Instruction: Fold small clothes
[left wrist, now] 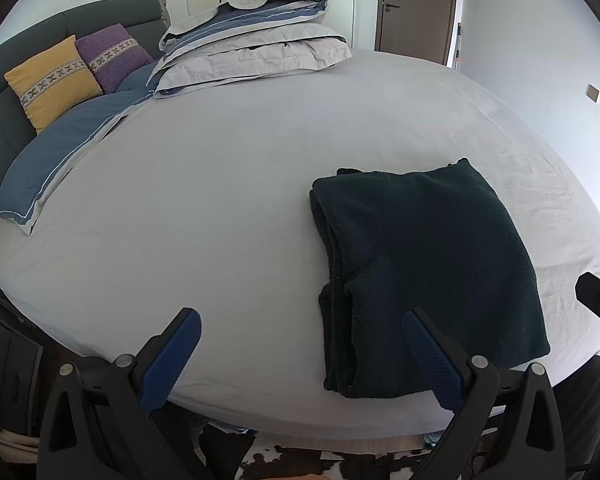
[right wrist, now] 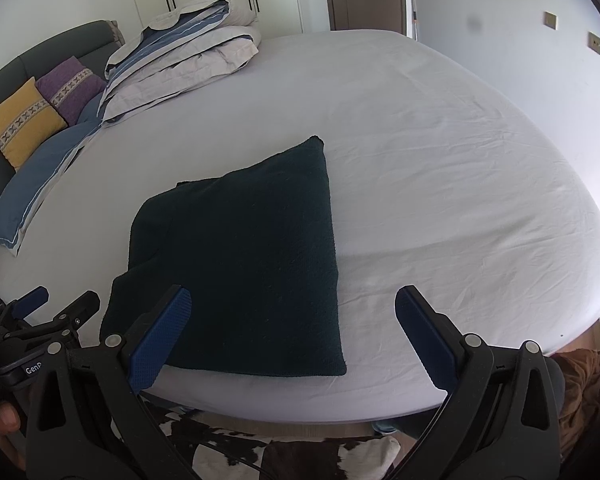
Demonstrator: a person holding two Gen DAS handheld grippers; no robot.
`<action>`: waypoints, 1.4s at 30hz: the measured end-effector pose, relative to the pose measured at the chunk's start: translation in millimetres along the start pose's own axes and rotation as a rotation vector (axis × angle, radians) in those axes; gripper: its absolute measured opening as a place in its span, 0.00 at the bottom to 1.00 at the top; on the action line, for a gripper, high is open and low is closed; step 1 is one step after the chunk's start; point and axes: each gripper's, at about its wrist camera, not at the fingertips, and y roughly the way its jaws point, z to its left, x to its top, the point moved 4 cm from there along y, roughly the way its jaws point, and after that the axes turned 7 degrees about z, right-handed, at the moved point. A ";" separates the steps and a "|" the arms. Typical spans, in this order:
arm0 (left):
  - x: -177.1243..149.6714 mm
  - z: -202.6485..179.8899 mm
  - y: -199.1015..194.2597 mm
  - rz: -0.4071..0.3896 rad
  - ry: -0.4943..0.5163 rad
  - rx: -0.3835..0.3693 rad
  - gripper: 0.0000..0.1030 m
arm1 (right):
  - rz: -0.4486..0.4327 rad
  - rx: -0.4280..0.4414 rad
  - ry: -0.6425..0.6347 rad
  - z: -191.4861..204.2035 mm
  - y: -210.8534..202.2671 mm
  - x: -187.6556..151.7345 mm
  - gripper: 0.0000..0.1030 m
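Nearest, two black grippers with blue ribbed pads, both held low at the near edge of the bed. Left gripper point(left wrist: 302, 328) spread wide, nothing between the pads, hanging just over the near left corner of the cloth. Right gripper point(right wrist: 292, 304) spread wide too, holding nothing, with its left pad over the cloth's near edge and its right pad over bare sheet. Just past the pads, a dark green, fuzzy small garment point(right wrist: 244, 256), lying flat on the pale grey bed sheet point(right wrist: 440, 152), close to the near edge. Already folded into a neat, thick block, with several layers showing along its left side point(left wrist: 332, 248). Looks like the folding step is done or almost done, with both grippers let go. Next move, most likely: one more fold in half, or a push to tidy the edges, or a lift to put it away. Would need a pinch on all the layers at once, so none slip out. Farther back, a stack of folded grey and blue bedding point(left wrist: 256, 40), then a yellow cushion point(left wrist: 52, 80) and a purple cushion point(left wrist: 112, 54) by the dark headboard. No box, basket or bin anywhere in view.
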 end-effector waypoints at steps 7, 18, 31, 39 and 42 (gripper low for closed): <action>0.7 -0.2 0.3 -0.001 0.003 -0.002 1.00 | 0.000 0.002 -0.002 1.9 0.6 1.2 1.00; 0.7 -1.4 -0.6 -0.002 0.002 -0.003 1.00 | 0.002 0.006 -0.004 3.3 0.9 2.3 1.00; 1.3 -2.8 -2.0 -0.002 0.003 -0.004 1.00 | 0.001 0.006 -0.002 5.2 0.3 1.0 1.00; 1.1 -3.9 -2.2 -0.002 0.003 -0.003 1.00 | 0.002 0.006 -0.005 5.0 1.4 1.6 1.00; 0.9 -4.0 -2.2 -0.002 0.003 -0.003 1.00 | 0.003 0.007 -0.008 4.6 2.2 1.7 1.00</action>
